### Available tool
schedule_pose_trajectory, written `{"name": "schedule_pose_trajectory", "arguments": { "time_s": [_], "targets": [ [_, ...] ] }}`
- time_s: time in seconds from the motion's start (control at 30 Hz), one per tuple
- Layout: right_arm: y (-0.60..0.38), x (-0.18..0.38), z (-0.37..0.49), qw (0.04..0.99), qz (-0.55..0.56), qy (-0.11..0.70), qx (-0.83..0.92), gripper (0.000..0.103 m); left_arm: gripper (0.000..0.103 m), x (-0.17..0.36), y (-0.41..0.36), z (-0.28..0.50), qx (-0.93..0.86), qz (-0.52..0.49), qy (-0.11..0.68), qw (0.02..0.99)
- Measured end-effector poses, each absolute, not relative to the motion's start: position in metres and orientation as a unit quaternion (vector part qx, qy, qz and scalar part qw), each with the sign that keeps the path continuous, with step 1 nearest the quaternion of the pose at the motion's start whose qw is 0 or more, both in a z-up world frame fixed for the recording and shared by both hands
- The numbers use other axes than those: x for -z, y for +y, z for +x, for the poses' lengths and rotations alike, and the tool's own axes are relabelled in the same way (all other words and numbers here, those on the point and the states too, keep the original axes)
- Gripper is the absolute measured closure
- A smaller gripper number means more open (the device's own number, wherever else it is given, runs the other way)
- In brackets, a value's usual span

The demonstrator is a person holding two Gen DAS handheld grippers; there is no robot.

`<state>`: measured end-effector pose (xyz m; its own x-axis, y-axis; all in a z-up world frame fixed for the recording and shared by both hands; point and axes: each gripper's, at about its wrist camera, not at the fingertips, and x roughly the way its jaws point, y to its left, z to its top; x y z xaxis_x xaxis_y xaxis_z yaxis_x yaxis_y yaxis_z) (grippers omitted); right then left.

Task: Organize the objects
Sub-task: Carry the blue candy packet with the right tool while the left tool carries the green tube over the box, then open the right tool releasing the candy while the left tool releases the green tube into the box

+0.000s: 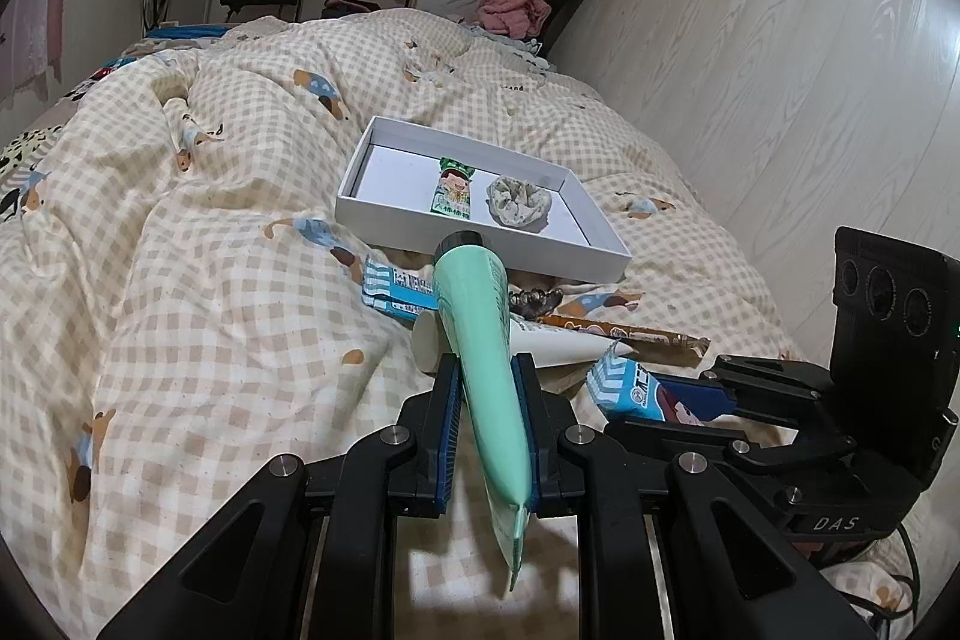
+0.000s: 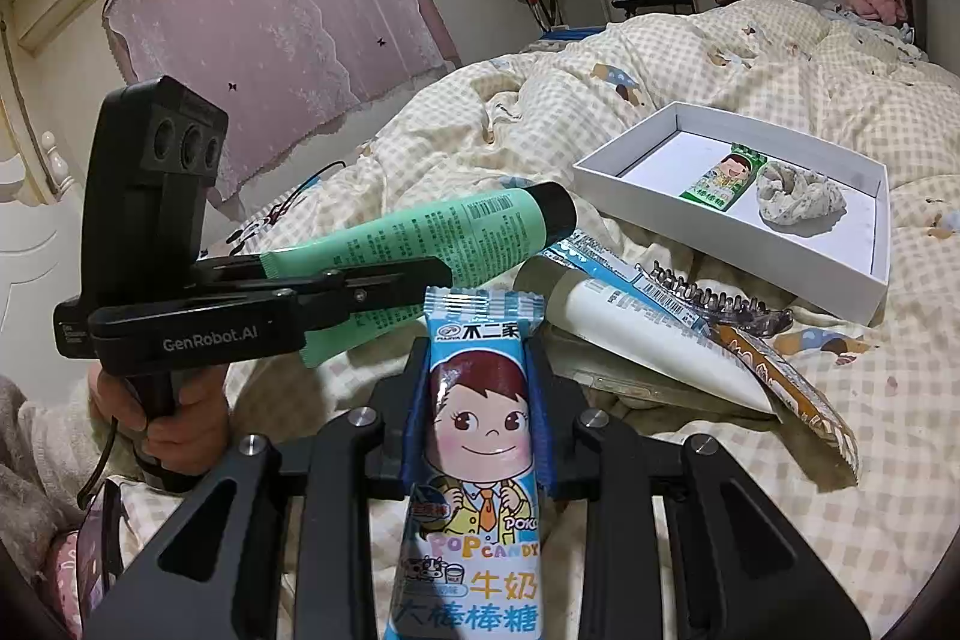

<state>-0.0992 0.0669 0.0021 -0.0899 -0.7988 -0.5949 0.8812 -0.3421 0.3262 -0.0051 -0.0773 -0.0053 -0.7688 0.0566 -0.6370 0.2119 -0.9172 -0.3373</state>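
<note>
My left gripper [image 1: 487, 370] is shut on a mint green tube [image 1: 480, 352] with a black cap, held above the bed and pointing toward the white tray [image 1: 480, 232]. The tube [image 2: 444, 232] and left gripper [image 2: 420, 280] also show in the right wrist view. My right gripper [image 2: 480, 358] is shut on a blue pop candy packet [image 2: 480, 448], which also shows in the left wrist view [image 1: 648, 388]. The tray [image 2: 864, 304] holds a green candy packet [image 2: 723, 178] and a pale scrunchie [image 2: 798, 199].
On the checked quilt [image 1: 210, 280] before the tray lie a white tube [image 2: 648, 340], a blue striped packet [image 1: 396, 289], a brown stick packet [image 2: 786, 388] and a dark hair claw [image 2: 714, 298]. A wall [image 1: 780, 70] runs along the bed's right side.
</note>
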Motion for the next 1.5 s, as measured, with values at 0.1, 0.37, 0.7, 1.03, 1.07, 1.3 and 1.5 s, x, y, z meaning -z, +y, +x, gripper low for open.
{"name": "schedule_pose_trajectory", "arguments": {
  "time_s": [0.1, 0.37, 0.7, 1.03, 1.07, 1.3, 1.5],
  "targets": [
    [0.068, -0.002, -0.1, 0.573, 0.358, 0.054, 0.735, 0.072, 0.087, 0.006, -0.078, -0.005, 0.919, 0.338, 0.199, 0.042],
    [0.072, -0.004, -0.102, 0.575, 0.357, 0.043, 0.735, 0.072, 0.087, 0.006, -0.078, -0.007, 0.917, 0.342, 0.2, 0.037],
    [0.095, -0.062, -0.145, 0.537, 0.276, 0.047, 0.796, 0.073, 0.087, -0.015, -0.111, -0.043, 0.924, 0.326, 0.2, 0.013],
    [0.057, -0.076, -0.246, 0.491, 0.276, 0.022, 0.826, 0.072, 0.087, -0.013, -0.114, -0.174, 0.941, 0.315, 0.117, 0.036],
    [0.053, -0.072, -0.256, 0.484, 0.282, 0.019, 0.828, 0.072, 0.087, -0.01, -0.115, -0.19, 0.94, 0.32, 0.112, 0.038],
    [0.034, -0.022, -0.321, 0.416, 0.337, -0.001, 0.845, 0.072, 0.087, 0.028, -0.125, -0.249, 0.927, 0.348, 0.107, 0.093],
    [0.032, 0.021, -0.351, 0.365, 0.363, 0.007, 0.857, 0.072, 0.087, 0.064, -0.133, -0.268, 0.905, 0.381, 0.143, 0.122]
  ]
}}
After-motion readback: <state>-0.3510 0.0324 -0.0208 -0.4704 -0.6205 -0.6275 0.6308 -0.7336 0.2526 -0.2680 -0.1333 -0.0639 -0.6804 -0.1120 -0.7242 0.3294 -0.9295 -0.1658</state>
